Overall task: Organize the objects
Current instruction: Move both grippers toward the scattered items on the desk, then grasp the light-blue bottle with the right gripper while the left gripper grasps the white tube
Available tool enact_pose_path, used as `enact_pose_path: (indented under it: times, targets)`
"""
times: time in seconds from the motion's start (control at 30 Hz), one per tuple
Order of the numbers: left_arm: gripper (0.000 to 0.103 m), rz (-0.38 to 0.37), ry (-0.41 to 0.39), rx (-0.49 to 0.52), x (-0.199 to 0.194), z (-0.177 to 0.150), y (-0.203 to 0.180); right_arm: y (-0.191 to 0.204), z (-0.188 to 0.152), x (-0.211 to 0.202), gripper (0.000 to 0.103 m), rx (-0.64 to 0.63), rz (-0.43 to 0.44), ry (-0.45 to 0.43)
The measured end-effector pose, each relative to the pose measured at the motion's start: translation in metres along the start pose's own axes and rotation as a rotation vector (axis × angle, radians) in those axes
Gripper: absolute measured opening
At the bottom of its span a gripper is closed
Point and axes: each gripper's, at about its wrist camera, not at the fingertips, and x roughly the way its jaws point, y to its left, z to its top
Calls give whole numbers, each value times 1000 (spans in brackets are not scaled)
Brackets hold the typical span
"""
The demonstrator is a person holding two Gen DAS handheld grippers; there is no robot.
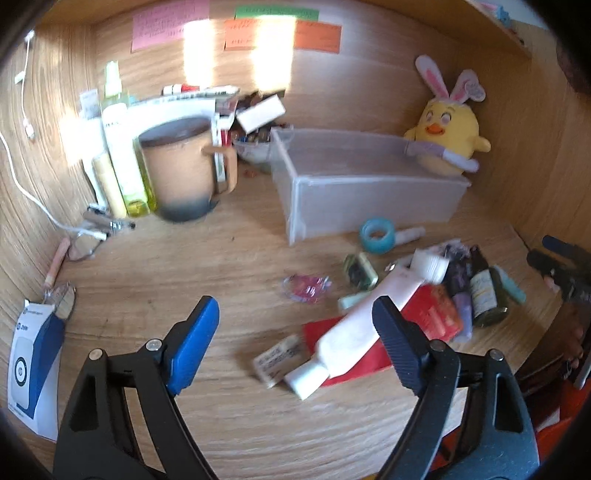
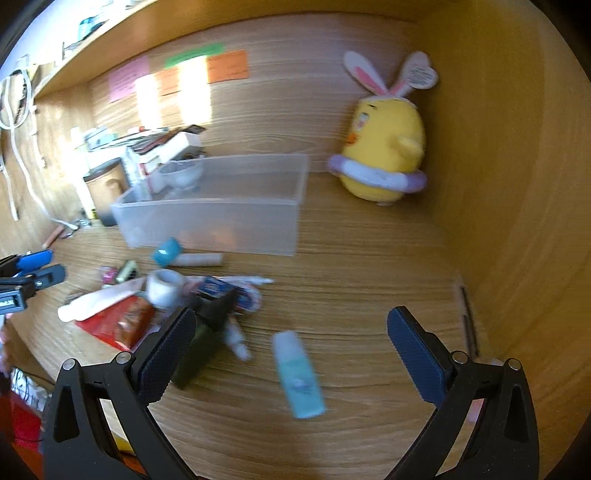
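A clear plastic bin (image 1: 369,184) stands on the wooden desk; it also shows in the right wrist view (image 2: 210,221). In front of it lies a heap of small items: a white tube (image 1: 369,314), a red packet (image 1: 432,310), small bottles (image 1: 484,291) and a teal tape roll (image 1: 376,234). My left gripper (image 1: 295,314) is open and empty above the desk, left of the heap. My right gripper (image 2: 291,328) is open and empty, with a light teal tube (image 2: 299,373) lying on the desk between its fingers. A dark green bottle (image 2: 203,343) lies by its left finger.
A yellow chick plush (image 1: 447,136) sits behind the bin by the right wall. An orange mug (image 1: 181,170), bottles (image 1: 122,155) and stacked boxes stand at the back left. Glasses (image 1: 62,295) and a blue-white box (image 1: 33,369) lie at the left. Sticky notes (image 1: 317,35) hang on the back wall.
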Motion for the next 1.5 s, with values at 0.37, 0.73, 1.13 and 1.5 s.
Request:
enact_pose_path:
  times: [0.37, 0.73, 1.13, 1.5]
  targets:
    - [86, -74, 113, 78, 27, -24, -14, -16, -27, 21, 84, 17, -1, 109]
    - [52, -95, 96, 94, 21, -25, -16, -5, -36, 34, 56, -4, 38, 150]
    - [39, -101, 141, 178, 13, -36, -29, -1, -39, 38, 27, -21, 33, 152]
    - [20, -63, 122, 168, 26, -36, -34, 2, -41, 38, 23, -38, 10, 121]
